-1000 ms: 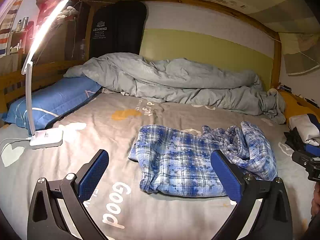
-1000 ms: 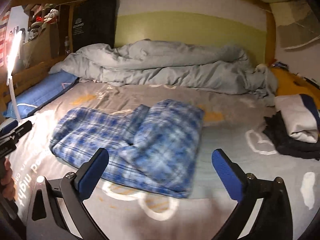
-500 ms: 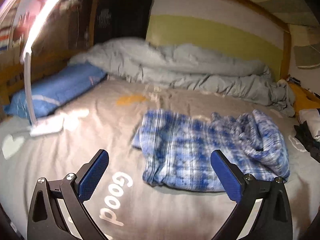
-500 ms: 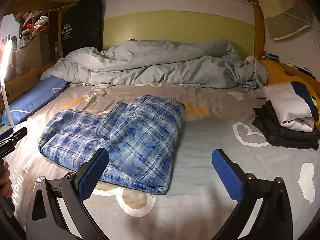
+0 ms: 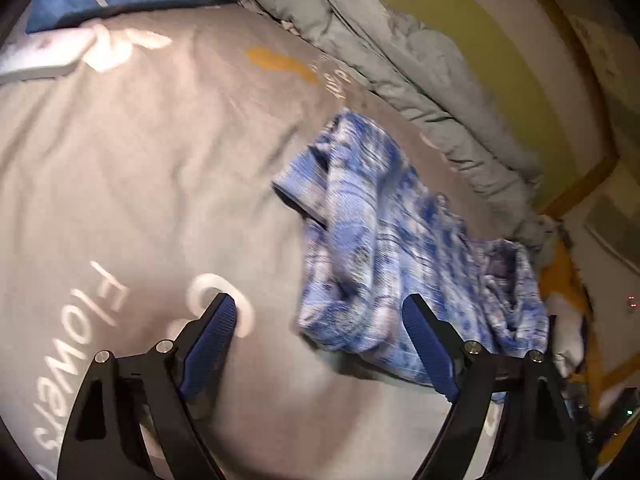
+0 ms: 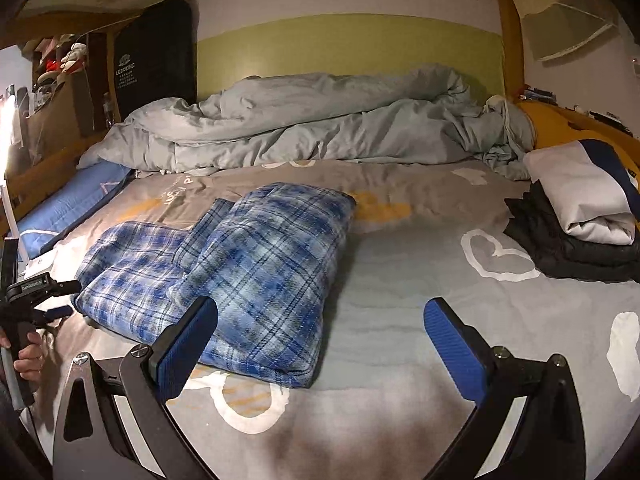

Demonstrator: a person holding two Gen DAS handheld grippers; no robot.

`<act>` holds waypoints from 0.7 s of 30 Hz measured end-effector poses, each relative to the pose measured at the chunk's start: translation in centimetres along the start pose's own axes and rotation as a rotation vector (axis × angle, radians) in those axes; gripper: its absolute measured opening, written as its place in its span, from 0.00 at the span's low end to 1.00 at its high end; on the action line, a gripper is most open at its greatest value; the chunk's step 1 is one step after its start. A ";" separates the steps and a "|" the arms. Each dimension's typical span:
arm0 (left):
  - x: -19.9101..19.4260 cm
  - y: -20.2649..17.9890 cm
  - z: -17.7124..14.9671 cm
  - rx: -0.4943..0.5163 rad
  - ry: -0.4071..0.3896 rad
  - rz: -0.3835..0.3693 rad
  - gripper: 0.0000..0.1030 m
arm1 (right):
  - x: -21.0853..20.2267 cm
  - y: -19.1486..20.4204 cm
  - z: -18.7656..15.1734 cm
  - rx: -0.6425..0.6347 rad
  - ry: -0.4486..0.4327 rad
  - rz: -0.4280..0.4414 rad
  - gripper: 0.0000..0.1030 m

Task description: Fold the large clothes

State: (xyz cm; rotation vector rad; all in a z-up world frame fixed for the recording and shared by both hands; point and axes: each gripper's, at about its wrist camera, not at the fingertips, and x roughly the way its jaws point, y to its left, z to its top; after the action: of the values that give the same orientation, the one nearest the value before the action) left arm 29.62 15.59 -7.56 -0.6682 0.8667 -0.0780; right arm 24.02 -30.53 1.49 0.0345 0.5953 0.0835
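Note:
A blue-and-white plaid garment (image 6: 256, 272) lies on the grey printed bed sheet (image 6: 400, 280). Its right half is doubled over into a thick pad and its left half lies flatter. In the left wrist view the garment (image 5: 380, 240) looks blurred and tilted. My left gripper (image 5: 320, 324) points down at its near corner. The jaws are closing but still wide, with the corner showing between the pads and neither pad pressing on it. My right gripper (image 6: 320, 320) stands open low over the sheet, just in front of the garment's near edge.
A crumpled grey duvet (image 6: 320, 128) lies along the headboard. A blue pillow (image 6: 68, 200) lies at the left, beside a lit white lamp (image 6: 10, 168). Folded dark and white clothes (image 6: 580, 216) are stacked at the right. A hand (image 6: 24, 356) holds the left gripper's handle.
The left gripper has dropped and rolled toward the garment's near corner, and its jaws have narrowed a little. The right gripper has shifted slightly, and the garment now looks closer in its view.

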 end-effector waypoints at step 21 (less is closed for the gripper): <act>-3.9 -27.4 -4.4 0.714 -0.285 -0.212 0.14 | -1.1 -4.2 1.1 0.142 0.042 -0.029 0.99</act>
State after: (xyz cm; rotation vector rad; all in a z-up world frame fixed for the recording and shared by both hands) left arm 29.31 -7.21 8.72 -0.0893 0.4384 -0.4505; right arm 24.06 -34.84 2.78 0.1620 0.6432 0.0141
